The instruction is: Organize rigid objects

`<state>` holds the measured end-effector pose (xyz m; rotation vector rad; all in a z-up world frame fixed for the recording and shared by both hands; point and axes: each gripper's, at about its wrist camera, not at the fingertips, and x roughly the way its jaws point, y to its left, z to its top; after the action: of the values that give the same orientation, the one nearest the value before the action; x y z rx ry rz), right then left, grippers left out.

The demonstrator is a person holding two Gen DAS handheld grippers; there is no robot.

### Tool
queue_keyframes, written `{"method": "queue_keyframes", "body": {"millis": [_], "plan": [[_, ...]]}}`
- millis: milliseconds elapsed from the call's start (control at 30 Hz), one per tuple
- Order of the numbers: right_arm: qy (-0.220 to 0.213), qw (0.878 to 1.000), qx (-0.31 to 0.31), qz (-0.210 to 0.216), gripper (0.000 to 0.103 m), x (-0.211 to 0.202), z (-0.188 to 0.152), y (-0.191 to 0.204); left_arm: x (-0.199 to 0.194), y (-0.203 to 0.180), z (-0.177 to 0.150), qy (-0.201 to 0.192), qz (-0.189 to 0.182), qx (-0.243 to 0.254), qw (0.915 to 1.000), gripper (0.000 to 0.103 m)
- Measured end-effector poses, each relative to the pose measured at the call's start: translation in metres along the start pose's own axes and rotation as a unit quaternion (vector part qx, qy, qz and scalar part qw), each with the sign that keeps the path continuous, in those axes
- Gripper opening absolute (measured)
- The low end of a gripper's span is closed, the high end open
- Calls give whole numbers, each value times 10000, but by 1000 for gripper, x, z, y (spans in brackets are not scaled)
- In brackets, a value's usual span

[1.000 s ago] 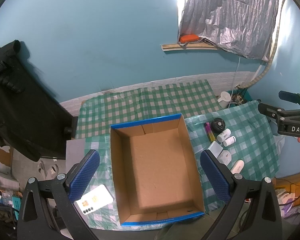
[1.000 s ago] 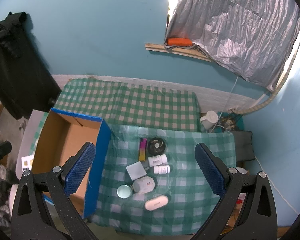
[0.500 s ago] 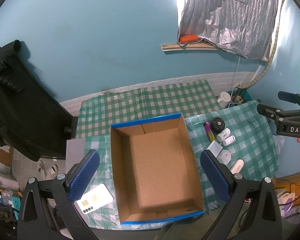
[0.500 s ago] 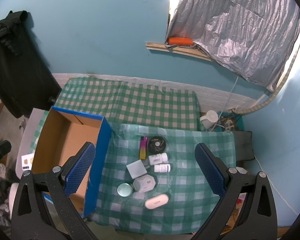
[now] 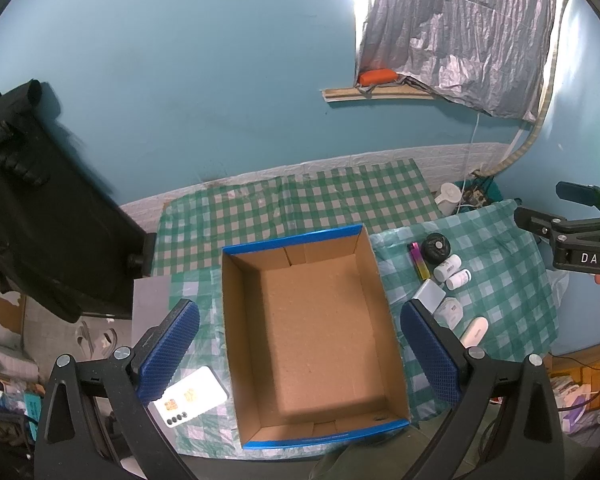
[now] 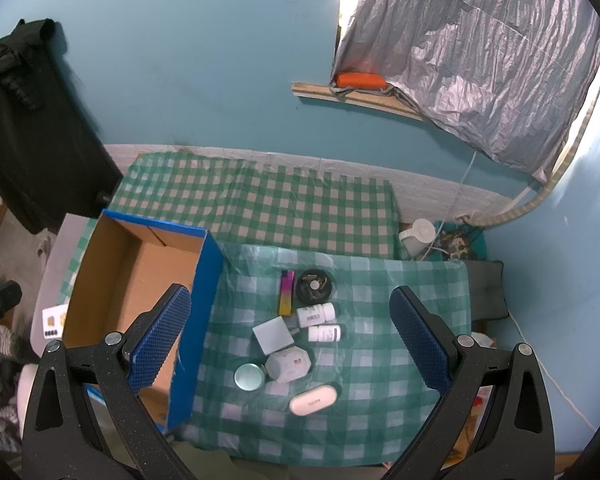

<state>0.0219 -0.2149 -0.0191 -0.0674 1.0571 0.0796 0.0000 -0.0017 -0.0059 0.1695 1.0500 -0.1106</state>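
Observation:
An empty cardboard box with a blue rim [image 5: 312,320] sits on the green checked cloth, seen from above in the left wrist view and at the left of the right wrist view [image 6: 140,280]. My left gripper [image 5: 300,356] is open, high above the box. My right gripper [image 6: 288,340] is open, high above a cluster of small objects: a rainbow lighter [image 6: 286,293], a black round tin [image 6: 313,286], two white bottles [image 6: 316,314], a grey square box [image 6: 273,335], a white hexagonal box [image 6: 290,365], a teal lid [image 6: 249,376] and a white oval case [image 6: 313,399].
A white card [image 5: 190,396] lies on the cloth left of the box. A black garment [image 5: 32,216] hangs at the left. A white kettle [image 6: 418,236] and cables sit on the floor at the right. The blue wall is behind the cloth.
The right wrist view has shifted slightly, so the small objects sit a little higher in frame. The left gripper has not visibly moved. Both grippers stay open.

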Motion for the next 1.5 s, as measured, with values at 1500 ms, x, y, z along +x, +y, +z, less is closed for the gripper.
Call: {"method": "queue_keyframes", "body": {"millis": [1500], "plan": [[1734, 9720, 1549, -333, 99, 131, -97, -72, 131, 108, -89, 1321, 291, -531, 9894, 101]]}}
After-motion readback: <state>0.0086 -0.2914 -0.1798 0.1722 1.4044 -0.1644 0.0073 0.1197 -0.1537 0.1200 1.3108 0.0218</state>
